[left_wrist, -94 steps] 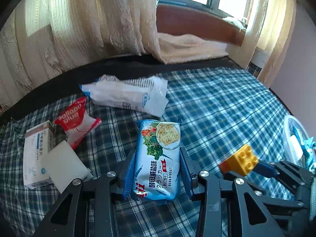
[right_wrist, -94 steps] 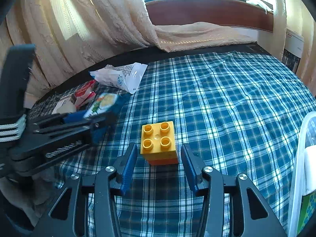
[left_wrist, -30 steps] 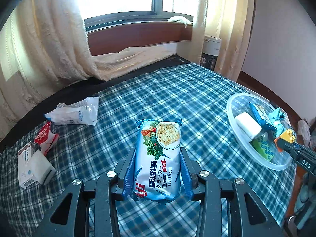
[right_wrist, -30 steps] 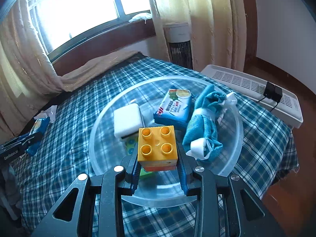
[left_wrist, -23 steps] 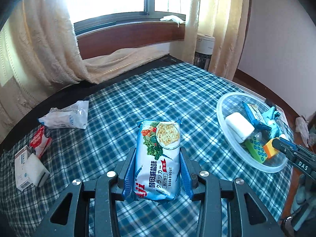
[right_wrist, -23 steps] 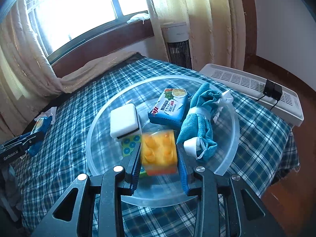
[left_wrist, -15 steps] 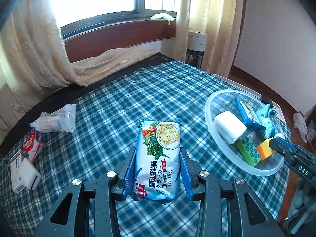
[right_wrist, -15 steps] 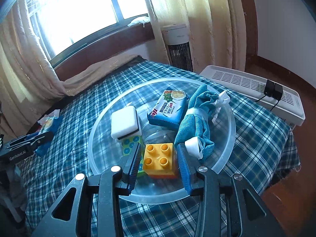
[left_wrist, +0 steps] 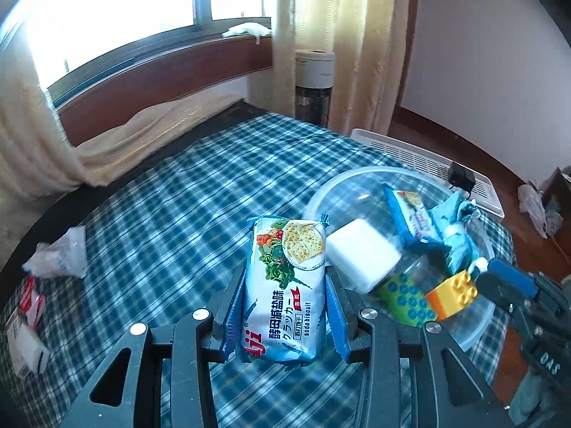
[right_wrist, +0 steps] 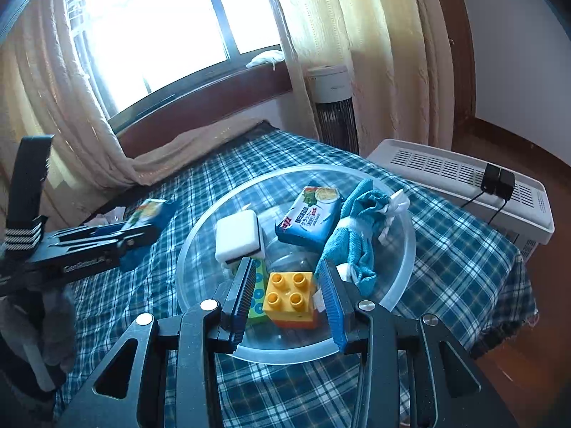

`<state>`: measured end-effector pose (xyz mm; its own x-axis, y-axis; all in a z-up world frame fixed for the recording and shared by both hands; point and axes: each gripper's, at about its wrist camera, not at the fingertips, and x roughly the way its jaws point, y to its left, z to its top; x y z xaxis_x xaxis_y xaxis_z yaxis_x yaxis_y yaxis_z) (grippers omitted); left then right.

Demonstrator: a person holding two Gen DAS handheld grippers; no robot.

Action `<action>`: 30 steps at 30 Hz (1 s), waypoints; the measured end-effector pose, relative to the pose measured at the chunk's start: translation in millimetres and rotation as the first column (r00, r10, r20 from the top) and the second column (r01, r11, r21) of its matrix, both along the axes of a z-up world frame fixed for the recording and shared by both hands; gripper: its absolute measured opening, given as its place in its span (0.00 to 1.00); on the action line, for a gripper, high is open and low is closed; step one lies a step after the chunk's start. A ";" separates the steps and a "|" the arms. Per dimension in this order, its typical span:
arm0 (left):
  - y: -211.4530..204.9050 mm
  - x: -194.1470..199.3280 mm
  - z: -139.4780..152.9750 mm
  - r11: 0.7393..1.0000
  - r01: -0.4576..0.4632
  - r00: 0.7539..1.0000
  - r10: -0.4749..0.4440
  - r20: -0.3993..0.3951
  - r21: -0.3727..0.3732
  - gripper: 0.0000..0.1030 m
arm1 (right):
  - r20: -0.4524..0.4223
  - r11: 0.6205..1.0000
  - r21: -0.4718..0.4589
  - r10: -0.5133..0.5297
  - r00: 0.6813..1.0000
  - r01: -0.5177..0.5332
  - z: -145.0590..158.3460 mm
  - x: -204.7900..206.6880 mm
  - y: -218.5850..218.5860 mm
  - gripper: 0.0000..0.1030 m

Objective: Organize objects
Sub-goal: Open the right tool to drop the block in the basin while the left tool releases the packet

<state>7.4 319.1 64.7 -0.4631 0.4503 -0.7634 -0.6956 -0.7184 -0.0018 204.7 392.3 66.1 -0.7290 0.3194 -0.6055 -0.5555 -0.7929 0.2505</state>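
Note:
My left gripper (left_wrist: 284, 278) is shut on a blue-and-white soda biscuit packet (left_wrist: 285, 249), held above the blue plaid bedcover just left of the clear plastic bowl (left_wrist: 342, 178). The yellow and orange toy brick (right_wrist: 289, 297) rests on the bowl's (right_wrist: 403, 278) floor. My right gripper (right_wrist: 286, 264) stands open around it, a narrow gap on each side. The bowl also holds a white block (right_wrist: 237, 237), a second biscuit packet (right_wrist: 308, 219), a blue cloth (right_wrist: 357, 235) and a green dotted item (right_wrist: 258, 296). The right wrist view shows the left gripper (right_wrist: 142, 232) to the bowl's left.
A white plastic bag (left_wrist: 59, 258), a red packet (left_wrist: 32, 297) and a white box (left_wrist: 25, 349) lie at the bedcover's far left. Beyond the bed's right edge are a white slatted unit (right_wrist: 464, 178) on the floor and a tower fan (right_wrist: 335, 107). Curtains hang behind.
The right gripper's jaws parted and the brick dropped from them onto the bowl's floor. The left gripper carried the biscuit packet rightward, closer to the bowl.

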 end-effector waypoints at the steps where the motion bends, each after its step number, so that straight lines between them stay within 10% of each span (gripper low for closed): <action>1: 6.9 0.1 -0.2 1.000 0.008 1.000 -0.008 0.000 -0.002 0.43 | -0.002 1.000 -0.002 0.000 1.000 0.000 -0.4 0.9 1.4 0.38; 18: 95.6 -10.8 3.2 0.993 0.114 0.992 -0.114 0.053 0.007 0.43 | -0.033 0.998 -0.058 -0.029 0.999 0.027 -9.7 19.2 26.2 0.38; 23: 101.2 -13.1 6.2 0.994 0.102 0.992 -0.105 0.072 0.039 0.70 | -0.035 0.998 -0.056 -0.033 0.999 0.031 -9.4 21.1 27.5 0.38; 30: 85.6 -18.9 9.2 0.996 0.063 0.994 -0.068 0.083 0.057 0.70 | -0.043 0.998 -0.058 -0.037 0.998 0.035 -7.8 23.8 29.0 0.38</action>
